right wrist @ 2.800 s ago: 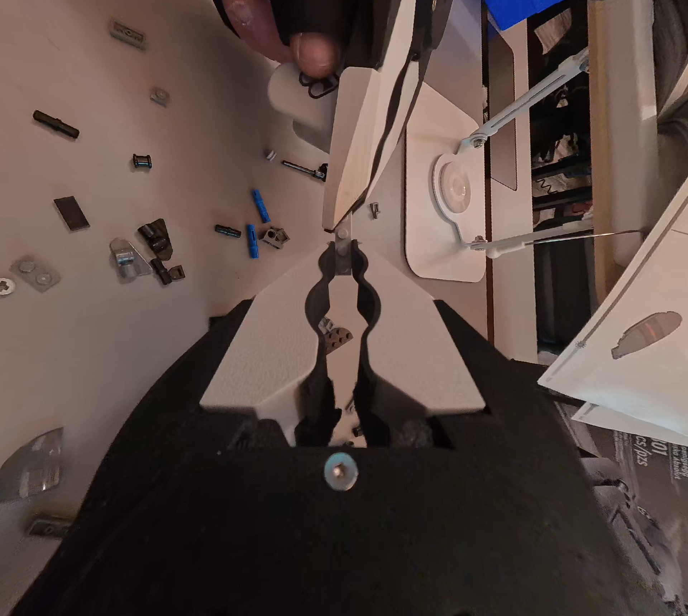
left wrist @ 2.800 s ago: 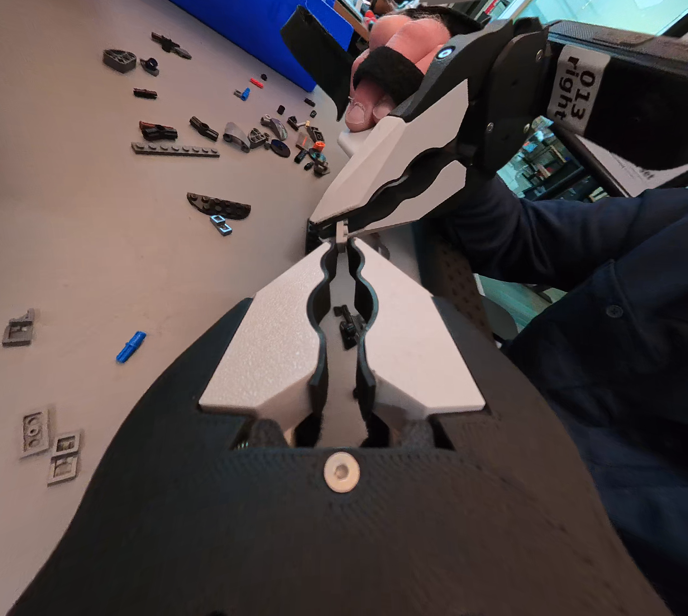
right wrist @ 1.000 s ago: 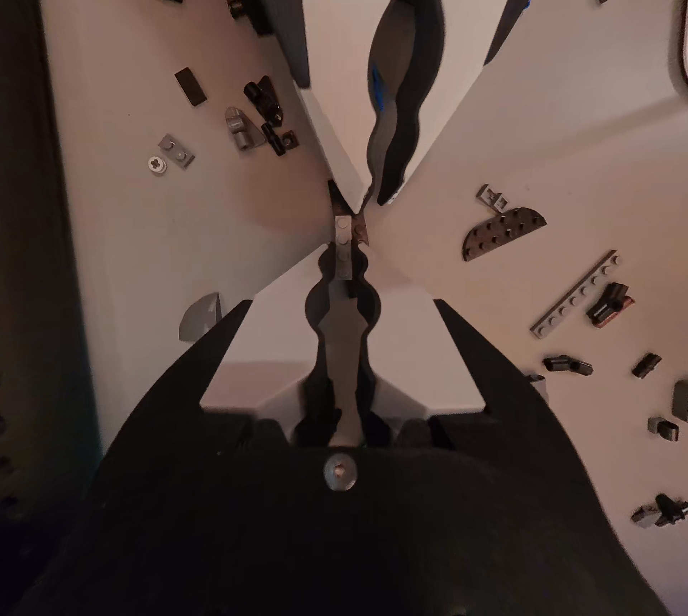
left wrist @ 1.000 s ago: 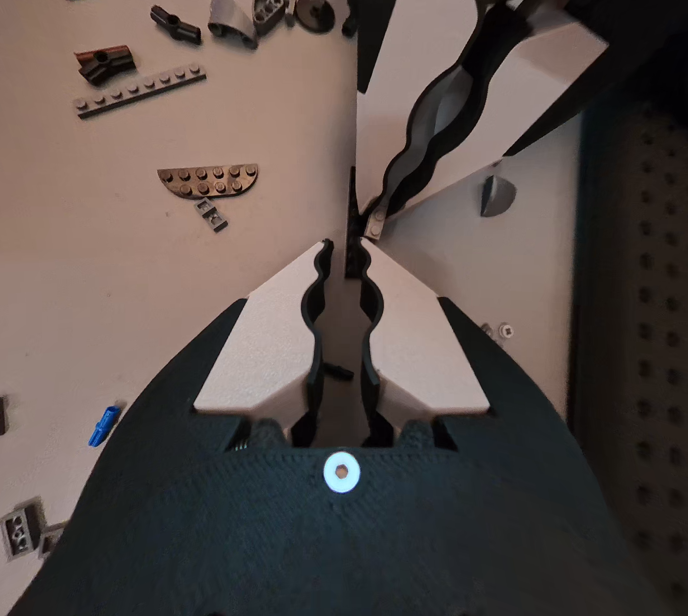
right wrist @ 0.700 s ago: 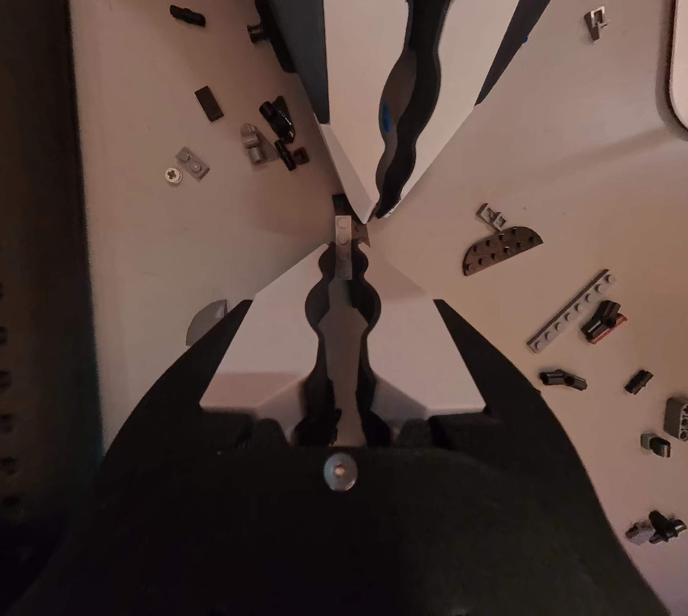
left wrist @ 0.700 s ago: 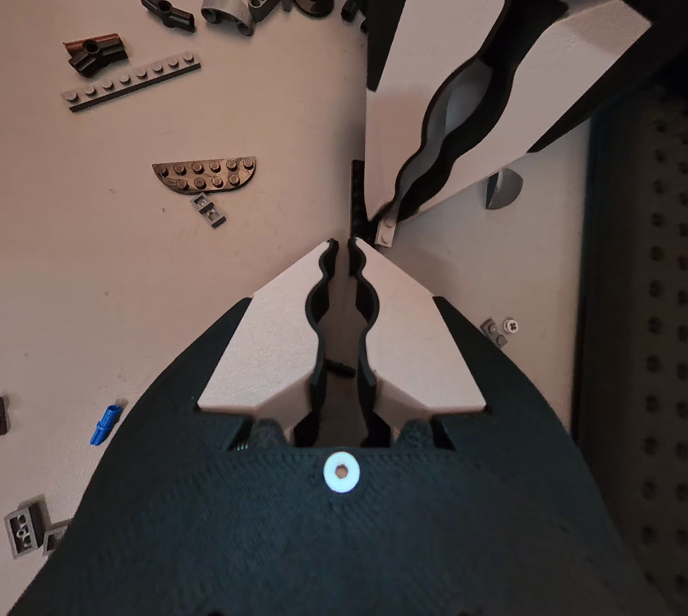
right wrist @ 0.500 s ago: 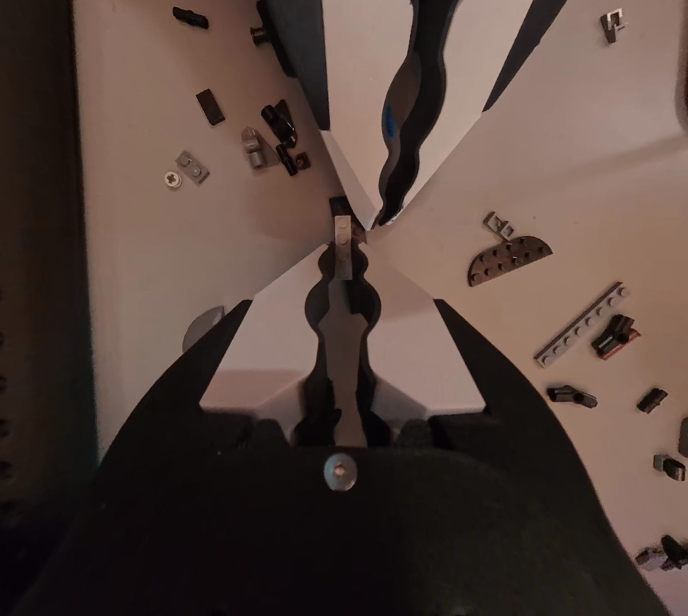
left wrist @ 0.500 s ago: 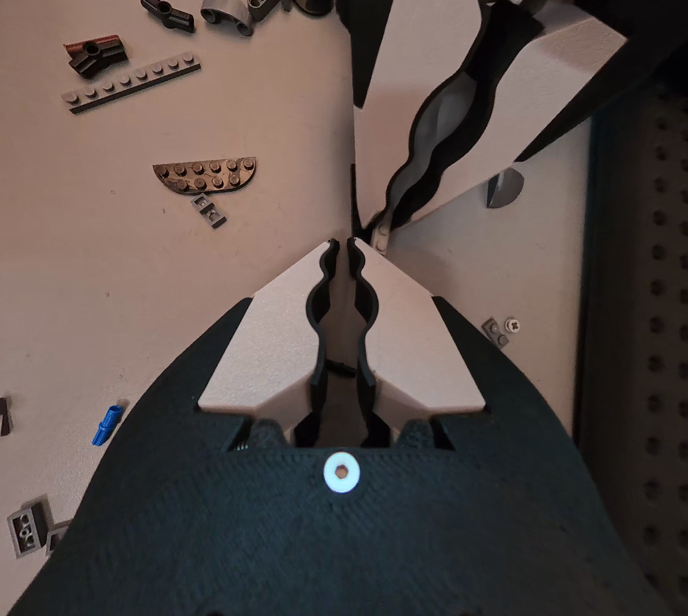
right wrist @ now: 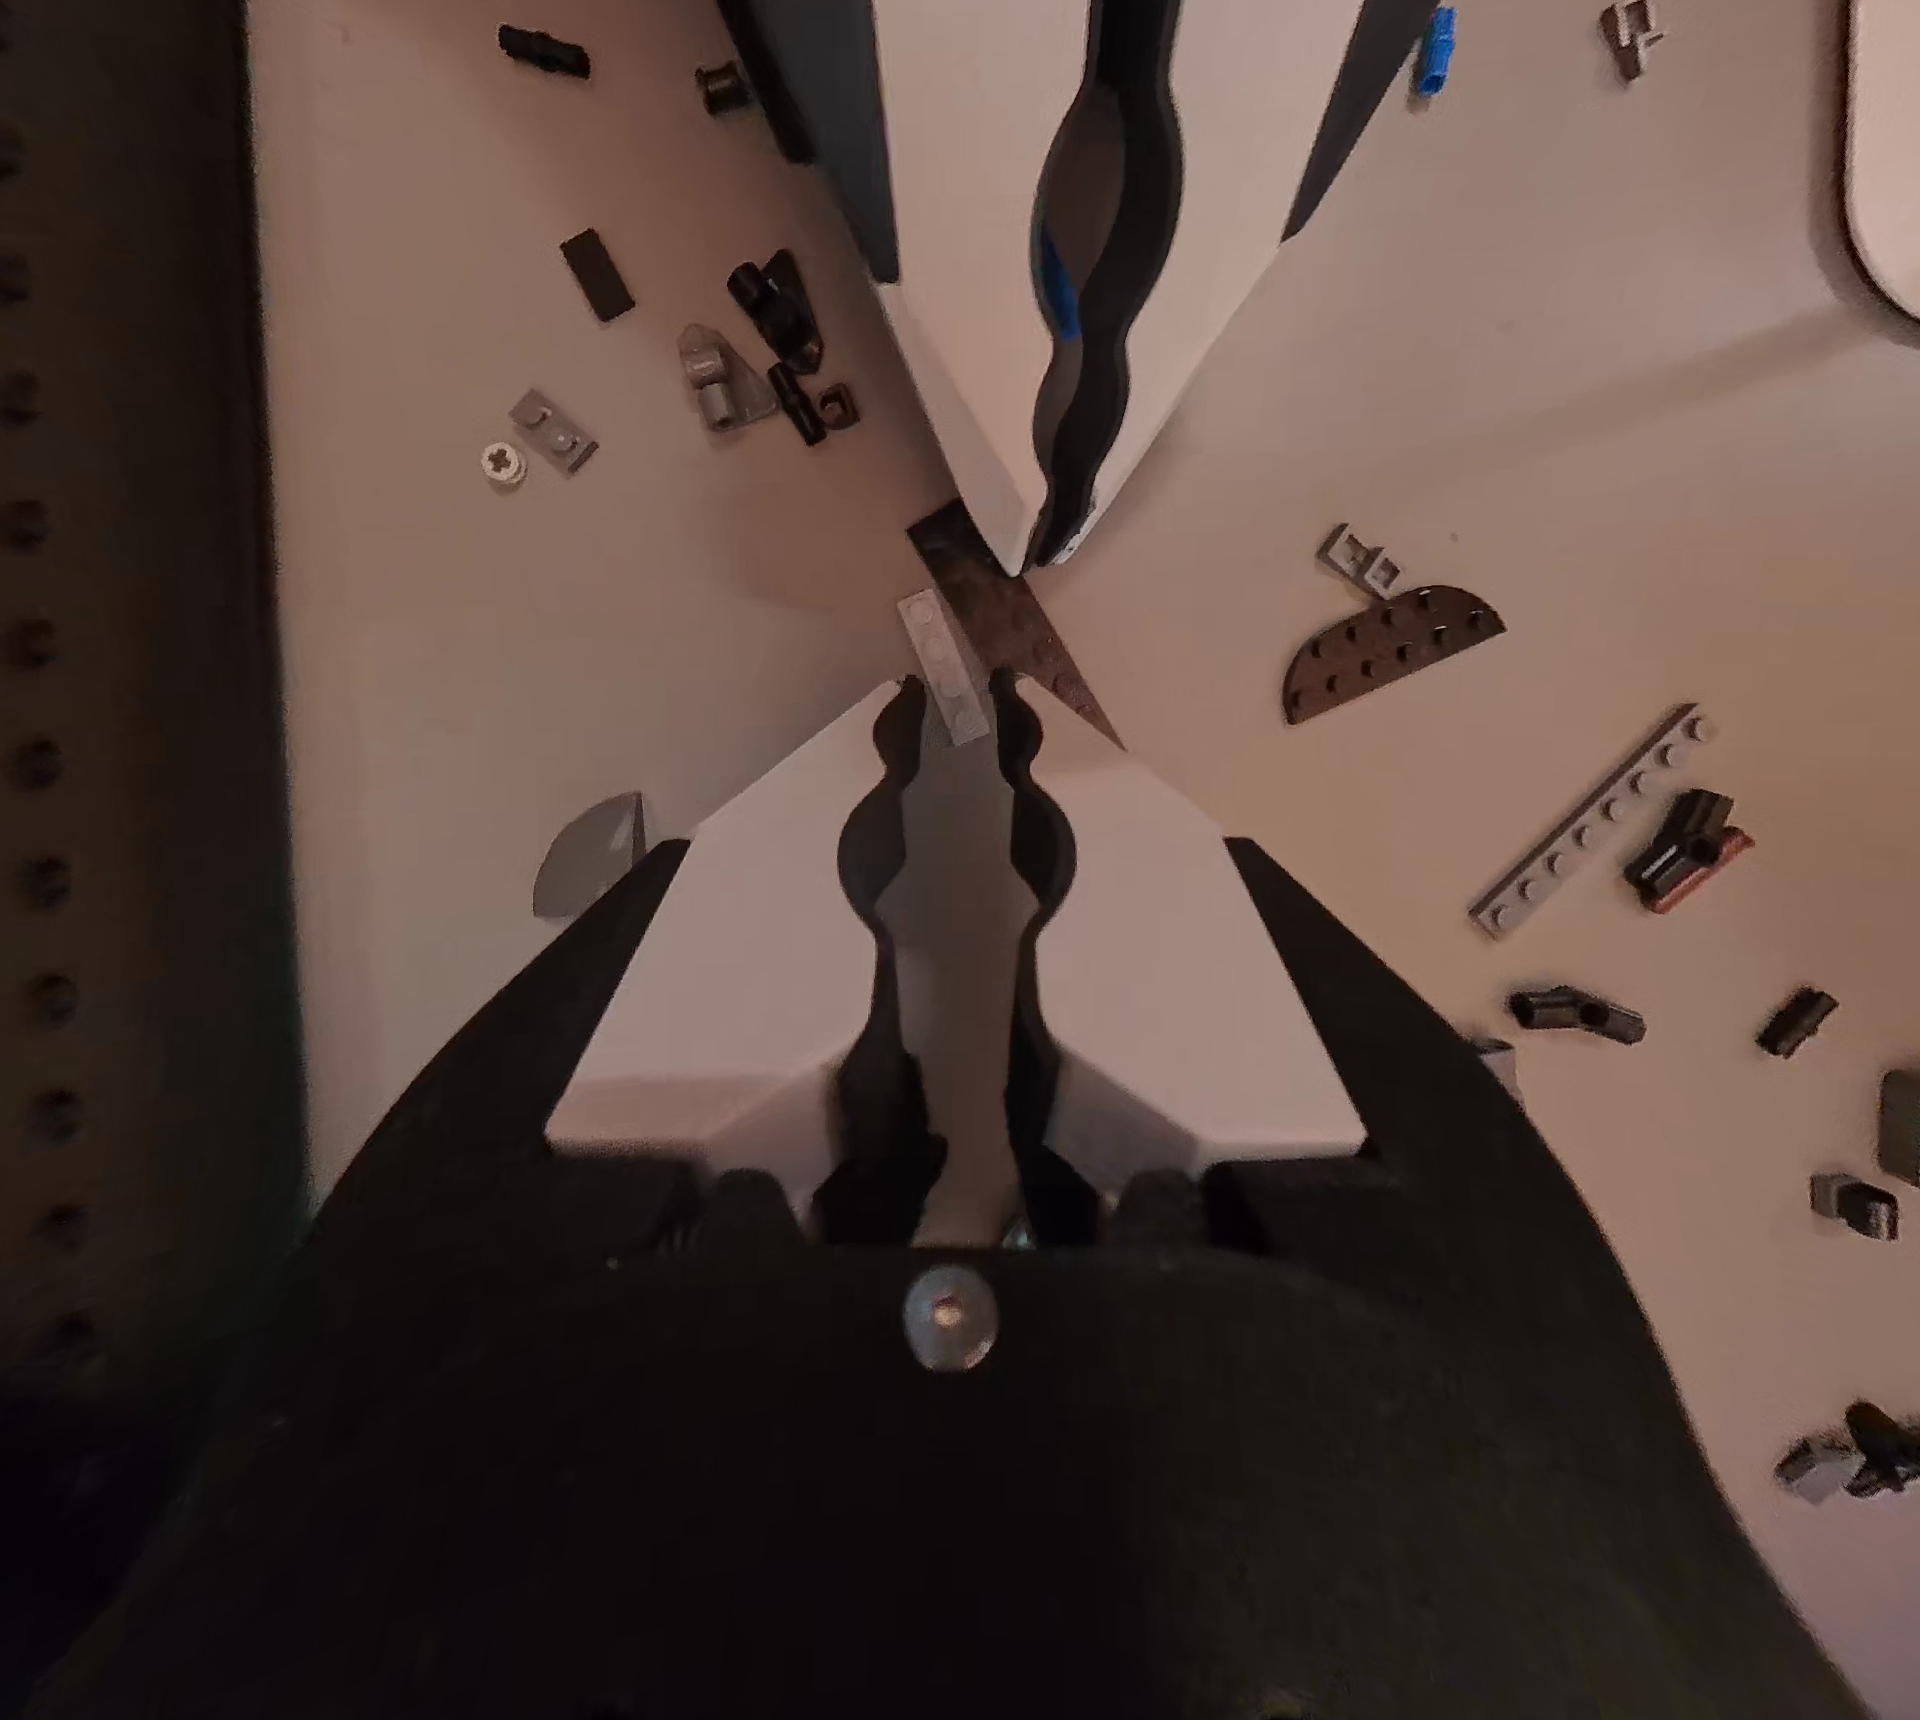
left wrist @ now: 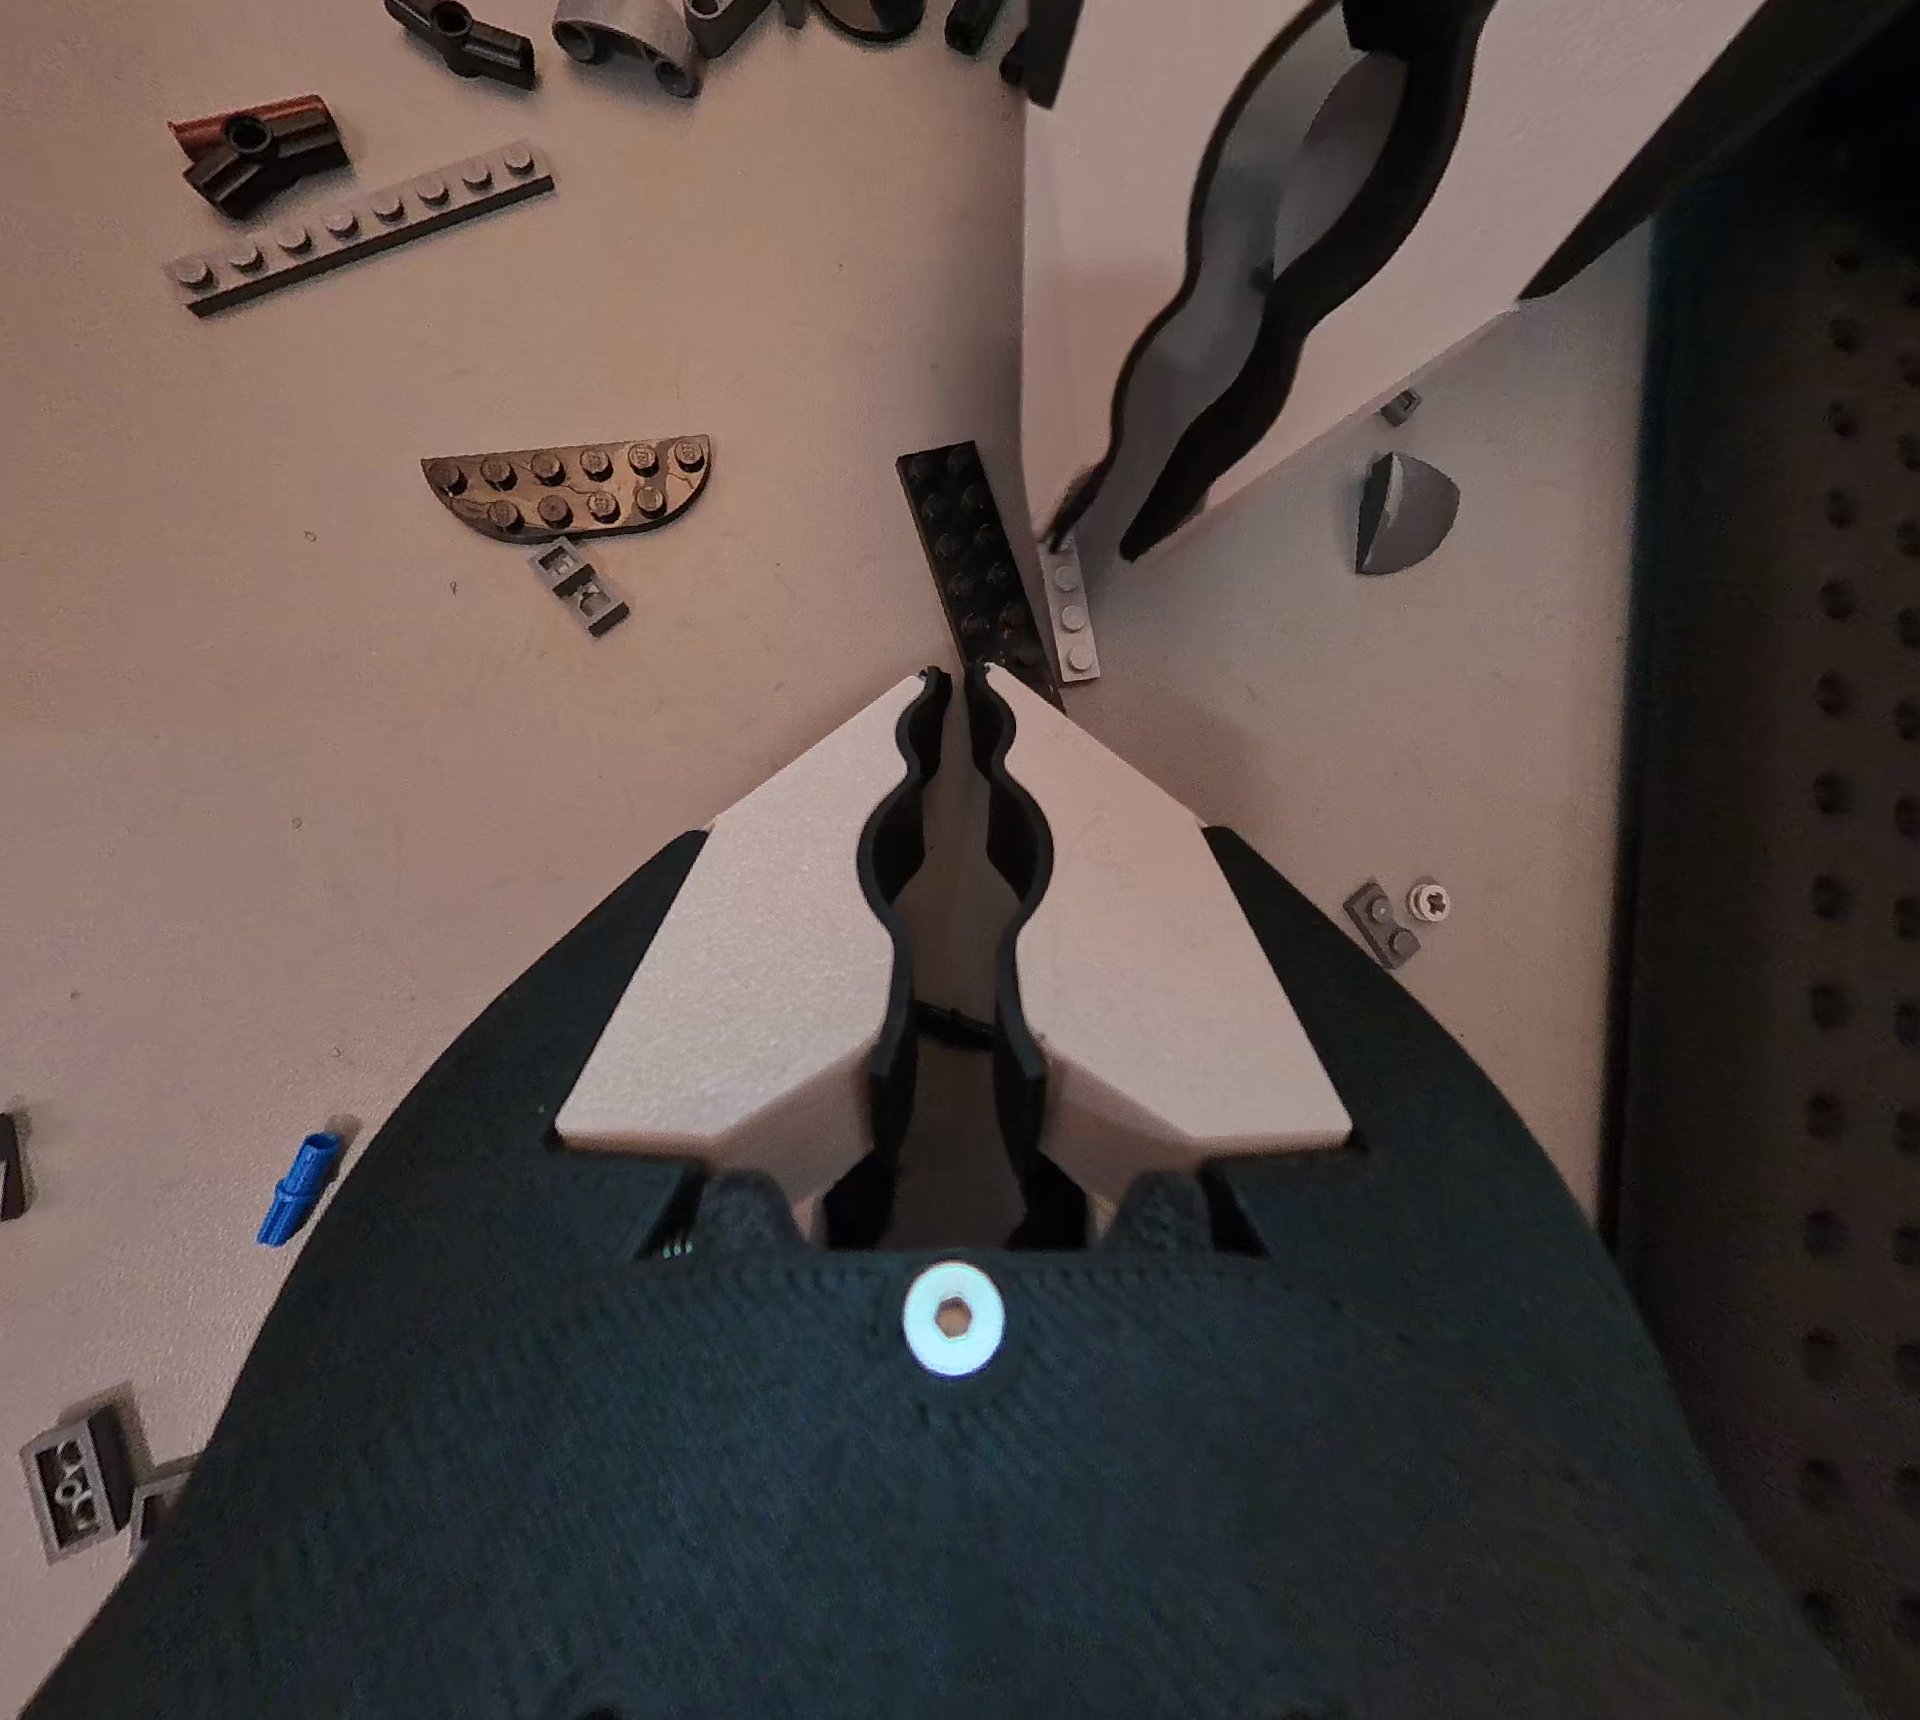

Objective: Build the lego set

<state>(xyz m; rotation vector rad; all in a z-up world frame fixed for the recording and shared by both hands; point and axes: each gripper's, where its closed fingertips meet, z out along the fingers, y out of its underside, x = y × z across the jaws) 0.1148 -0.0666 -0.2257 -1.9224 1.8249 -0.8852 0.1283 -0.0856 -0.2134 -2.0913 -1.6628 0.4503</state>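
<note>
Left wrist view: the left gripper (left wrist: 956,678) is seen nearly closed and empty beside a black plate (left wrist: 971,564) with a grey strip (left wrist: 1070,610) alongside, near the table (left wrist: 727,735) edge

Right wrist view: the right gripper (right wrist: 956,694) is parted around the grey strip (right wrist: 943,668); contact cannot be told
</note>
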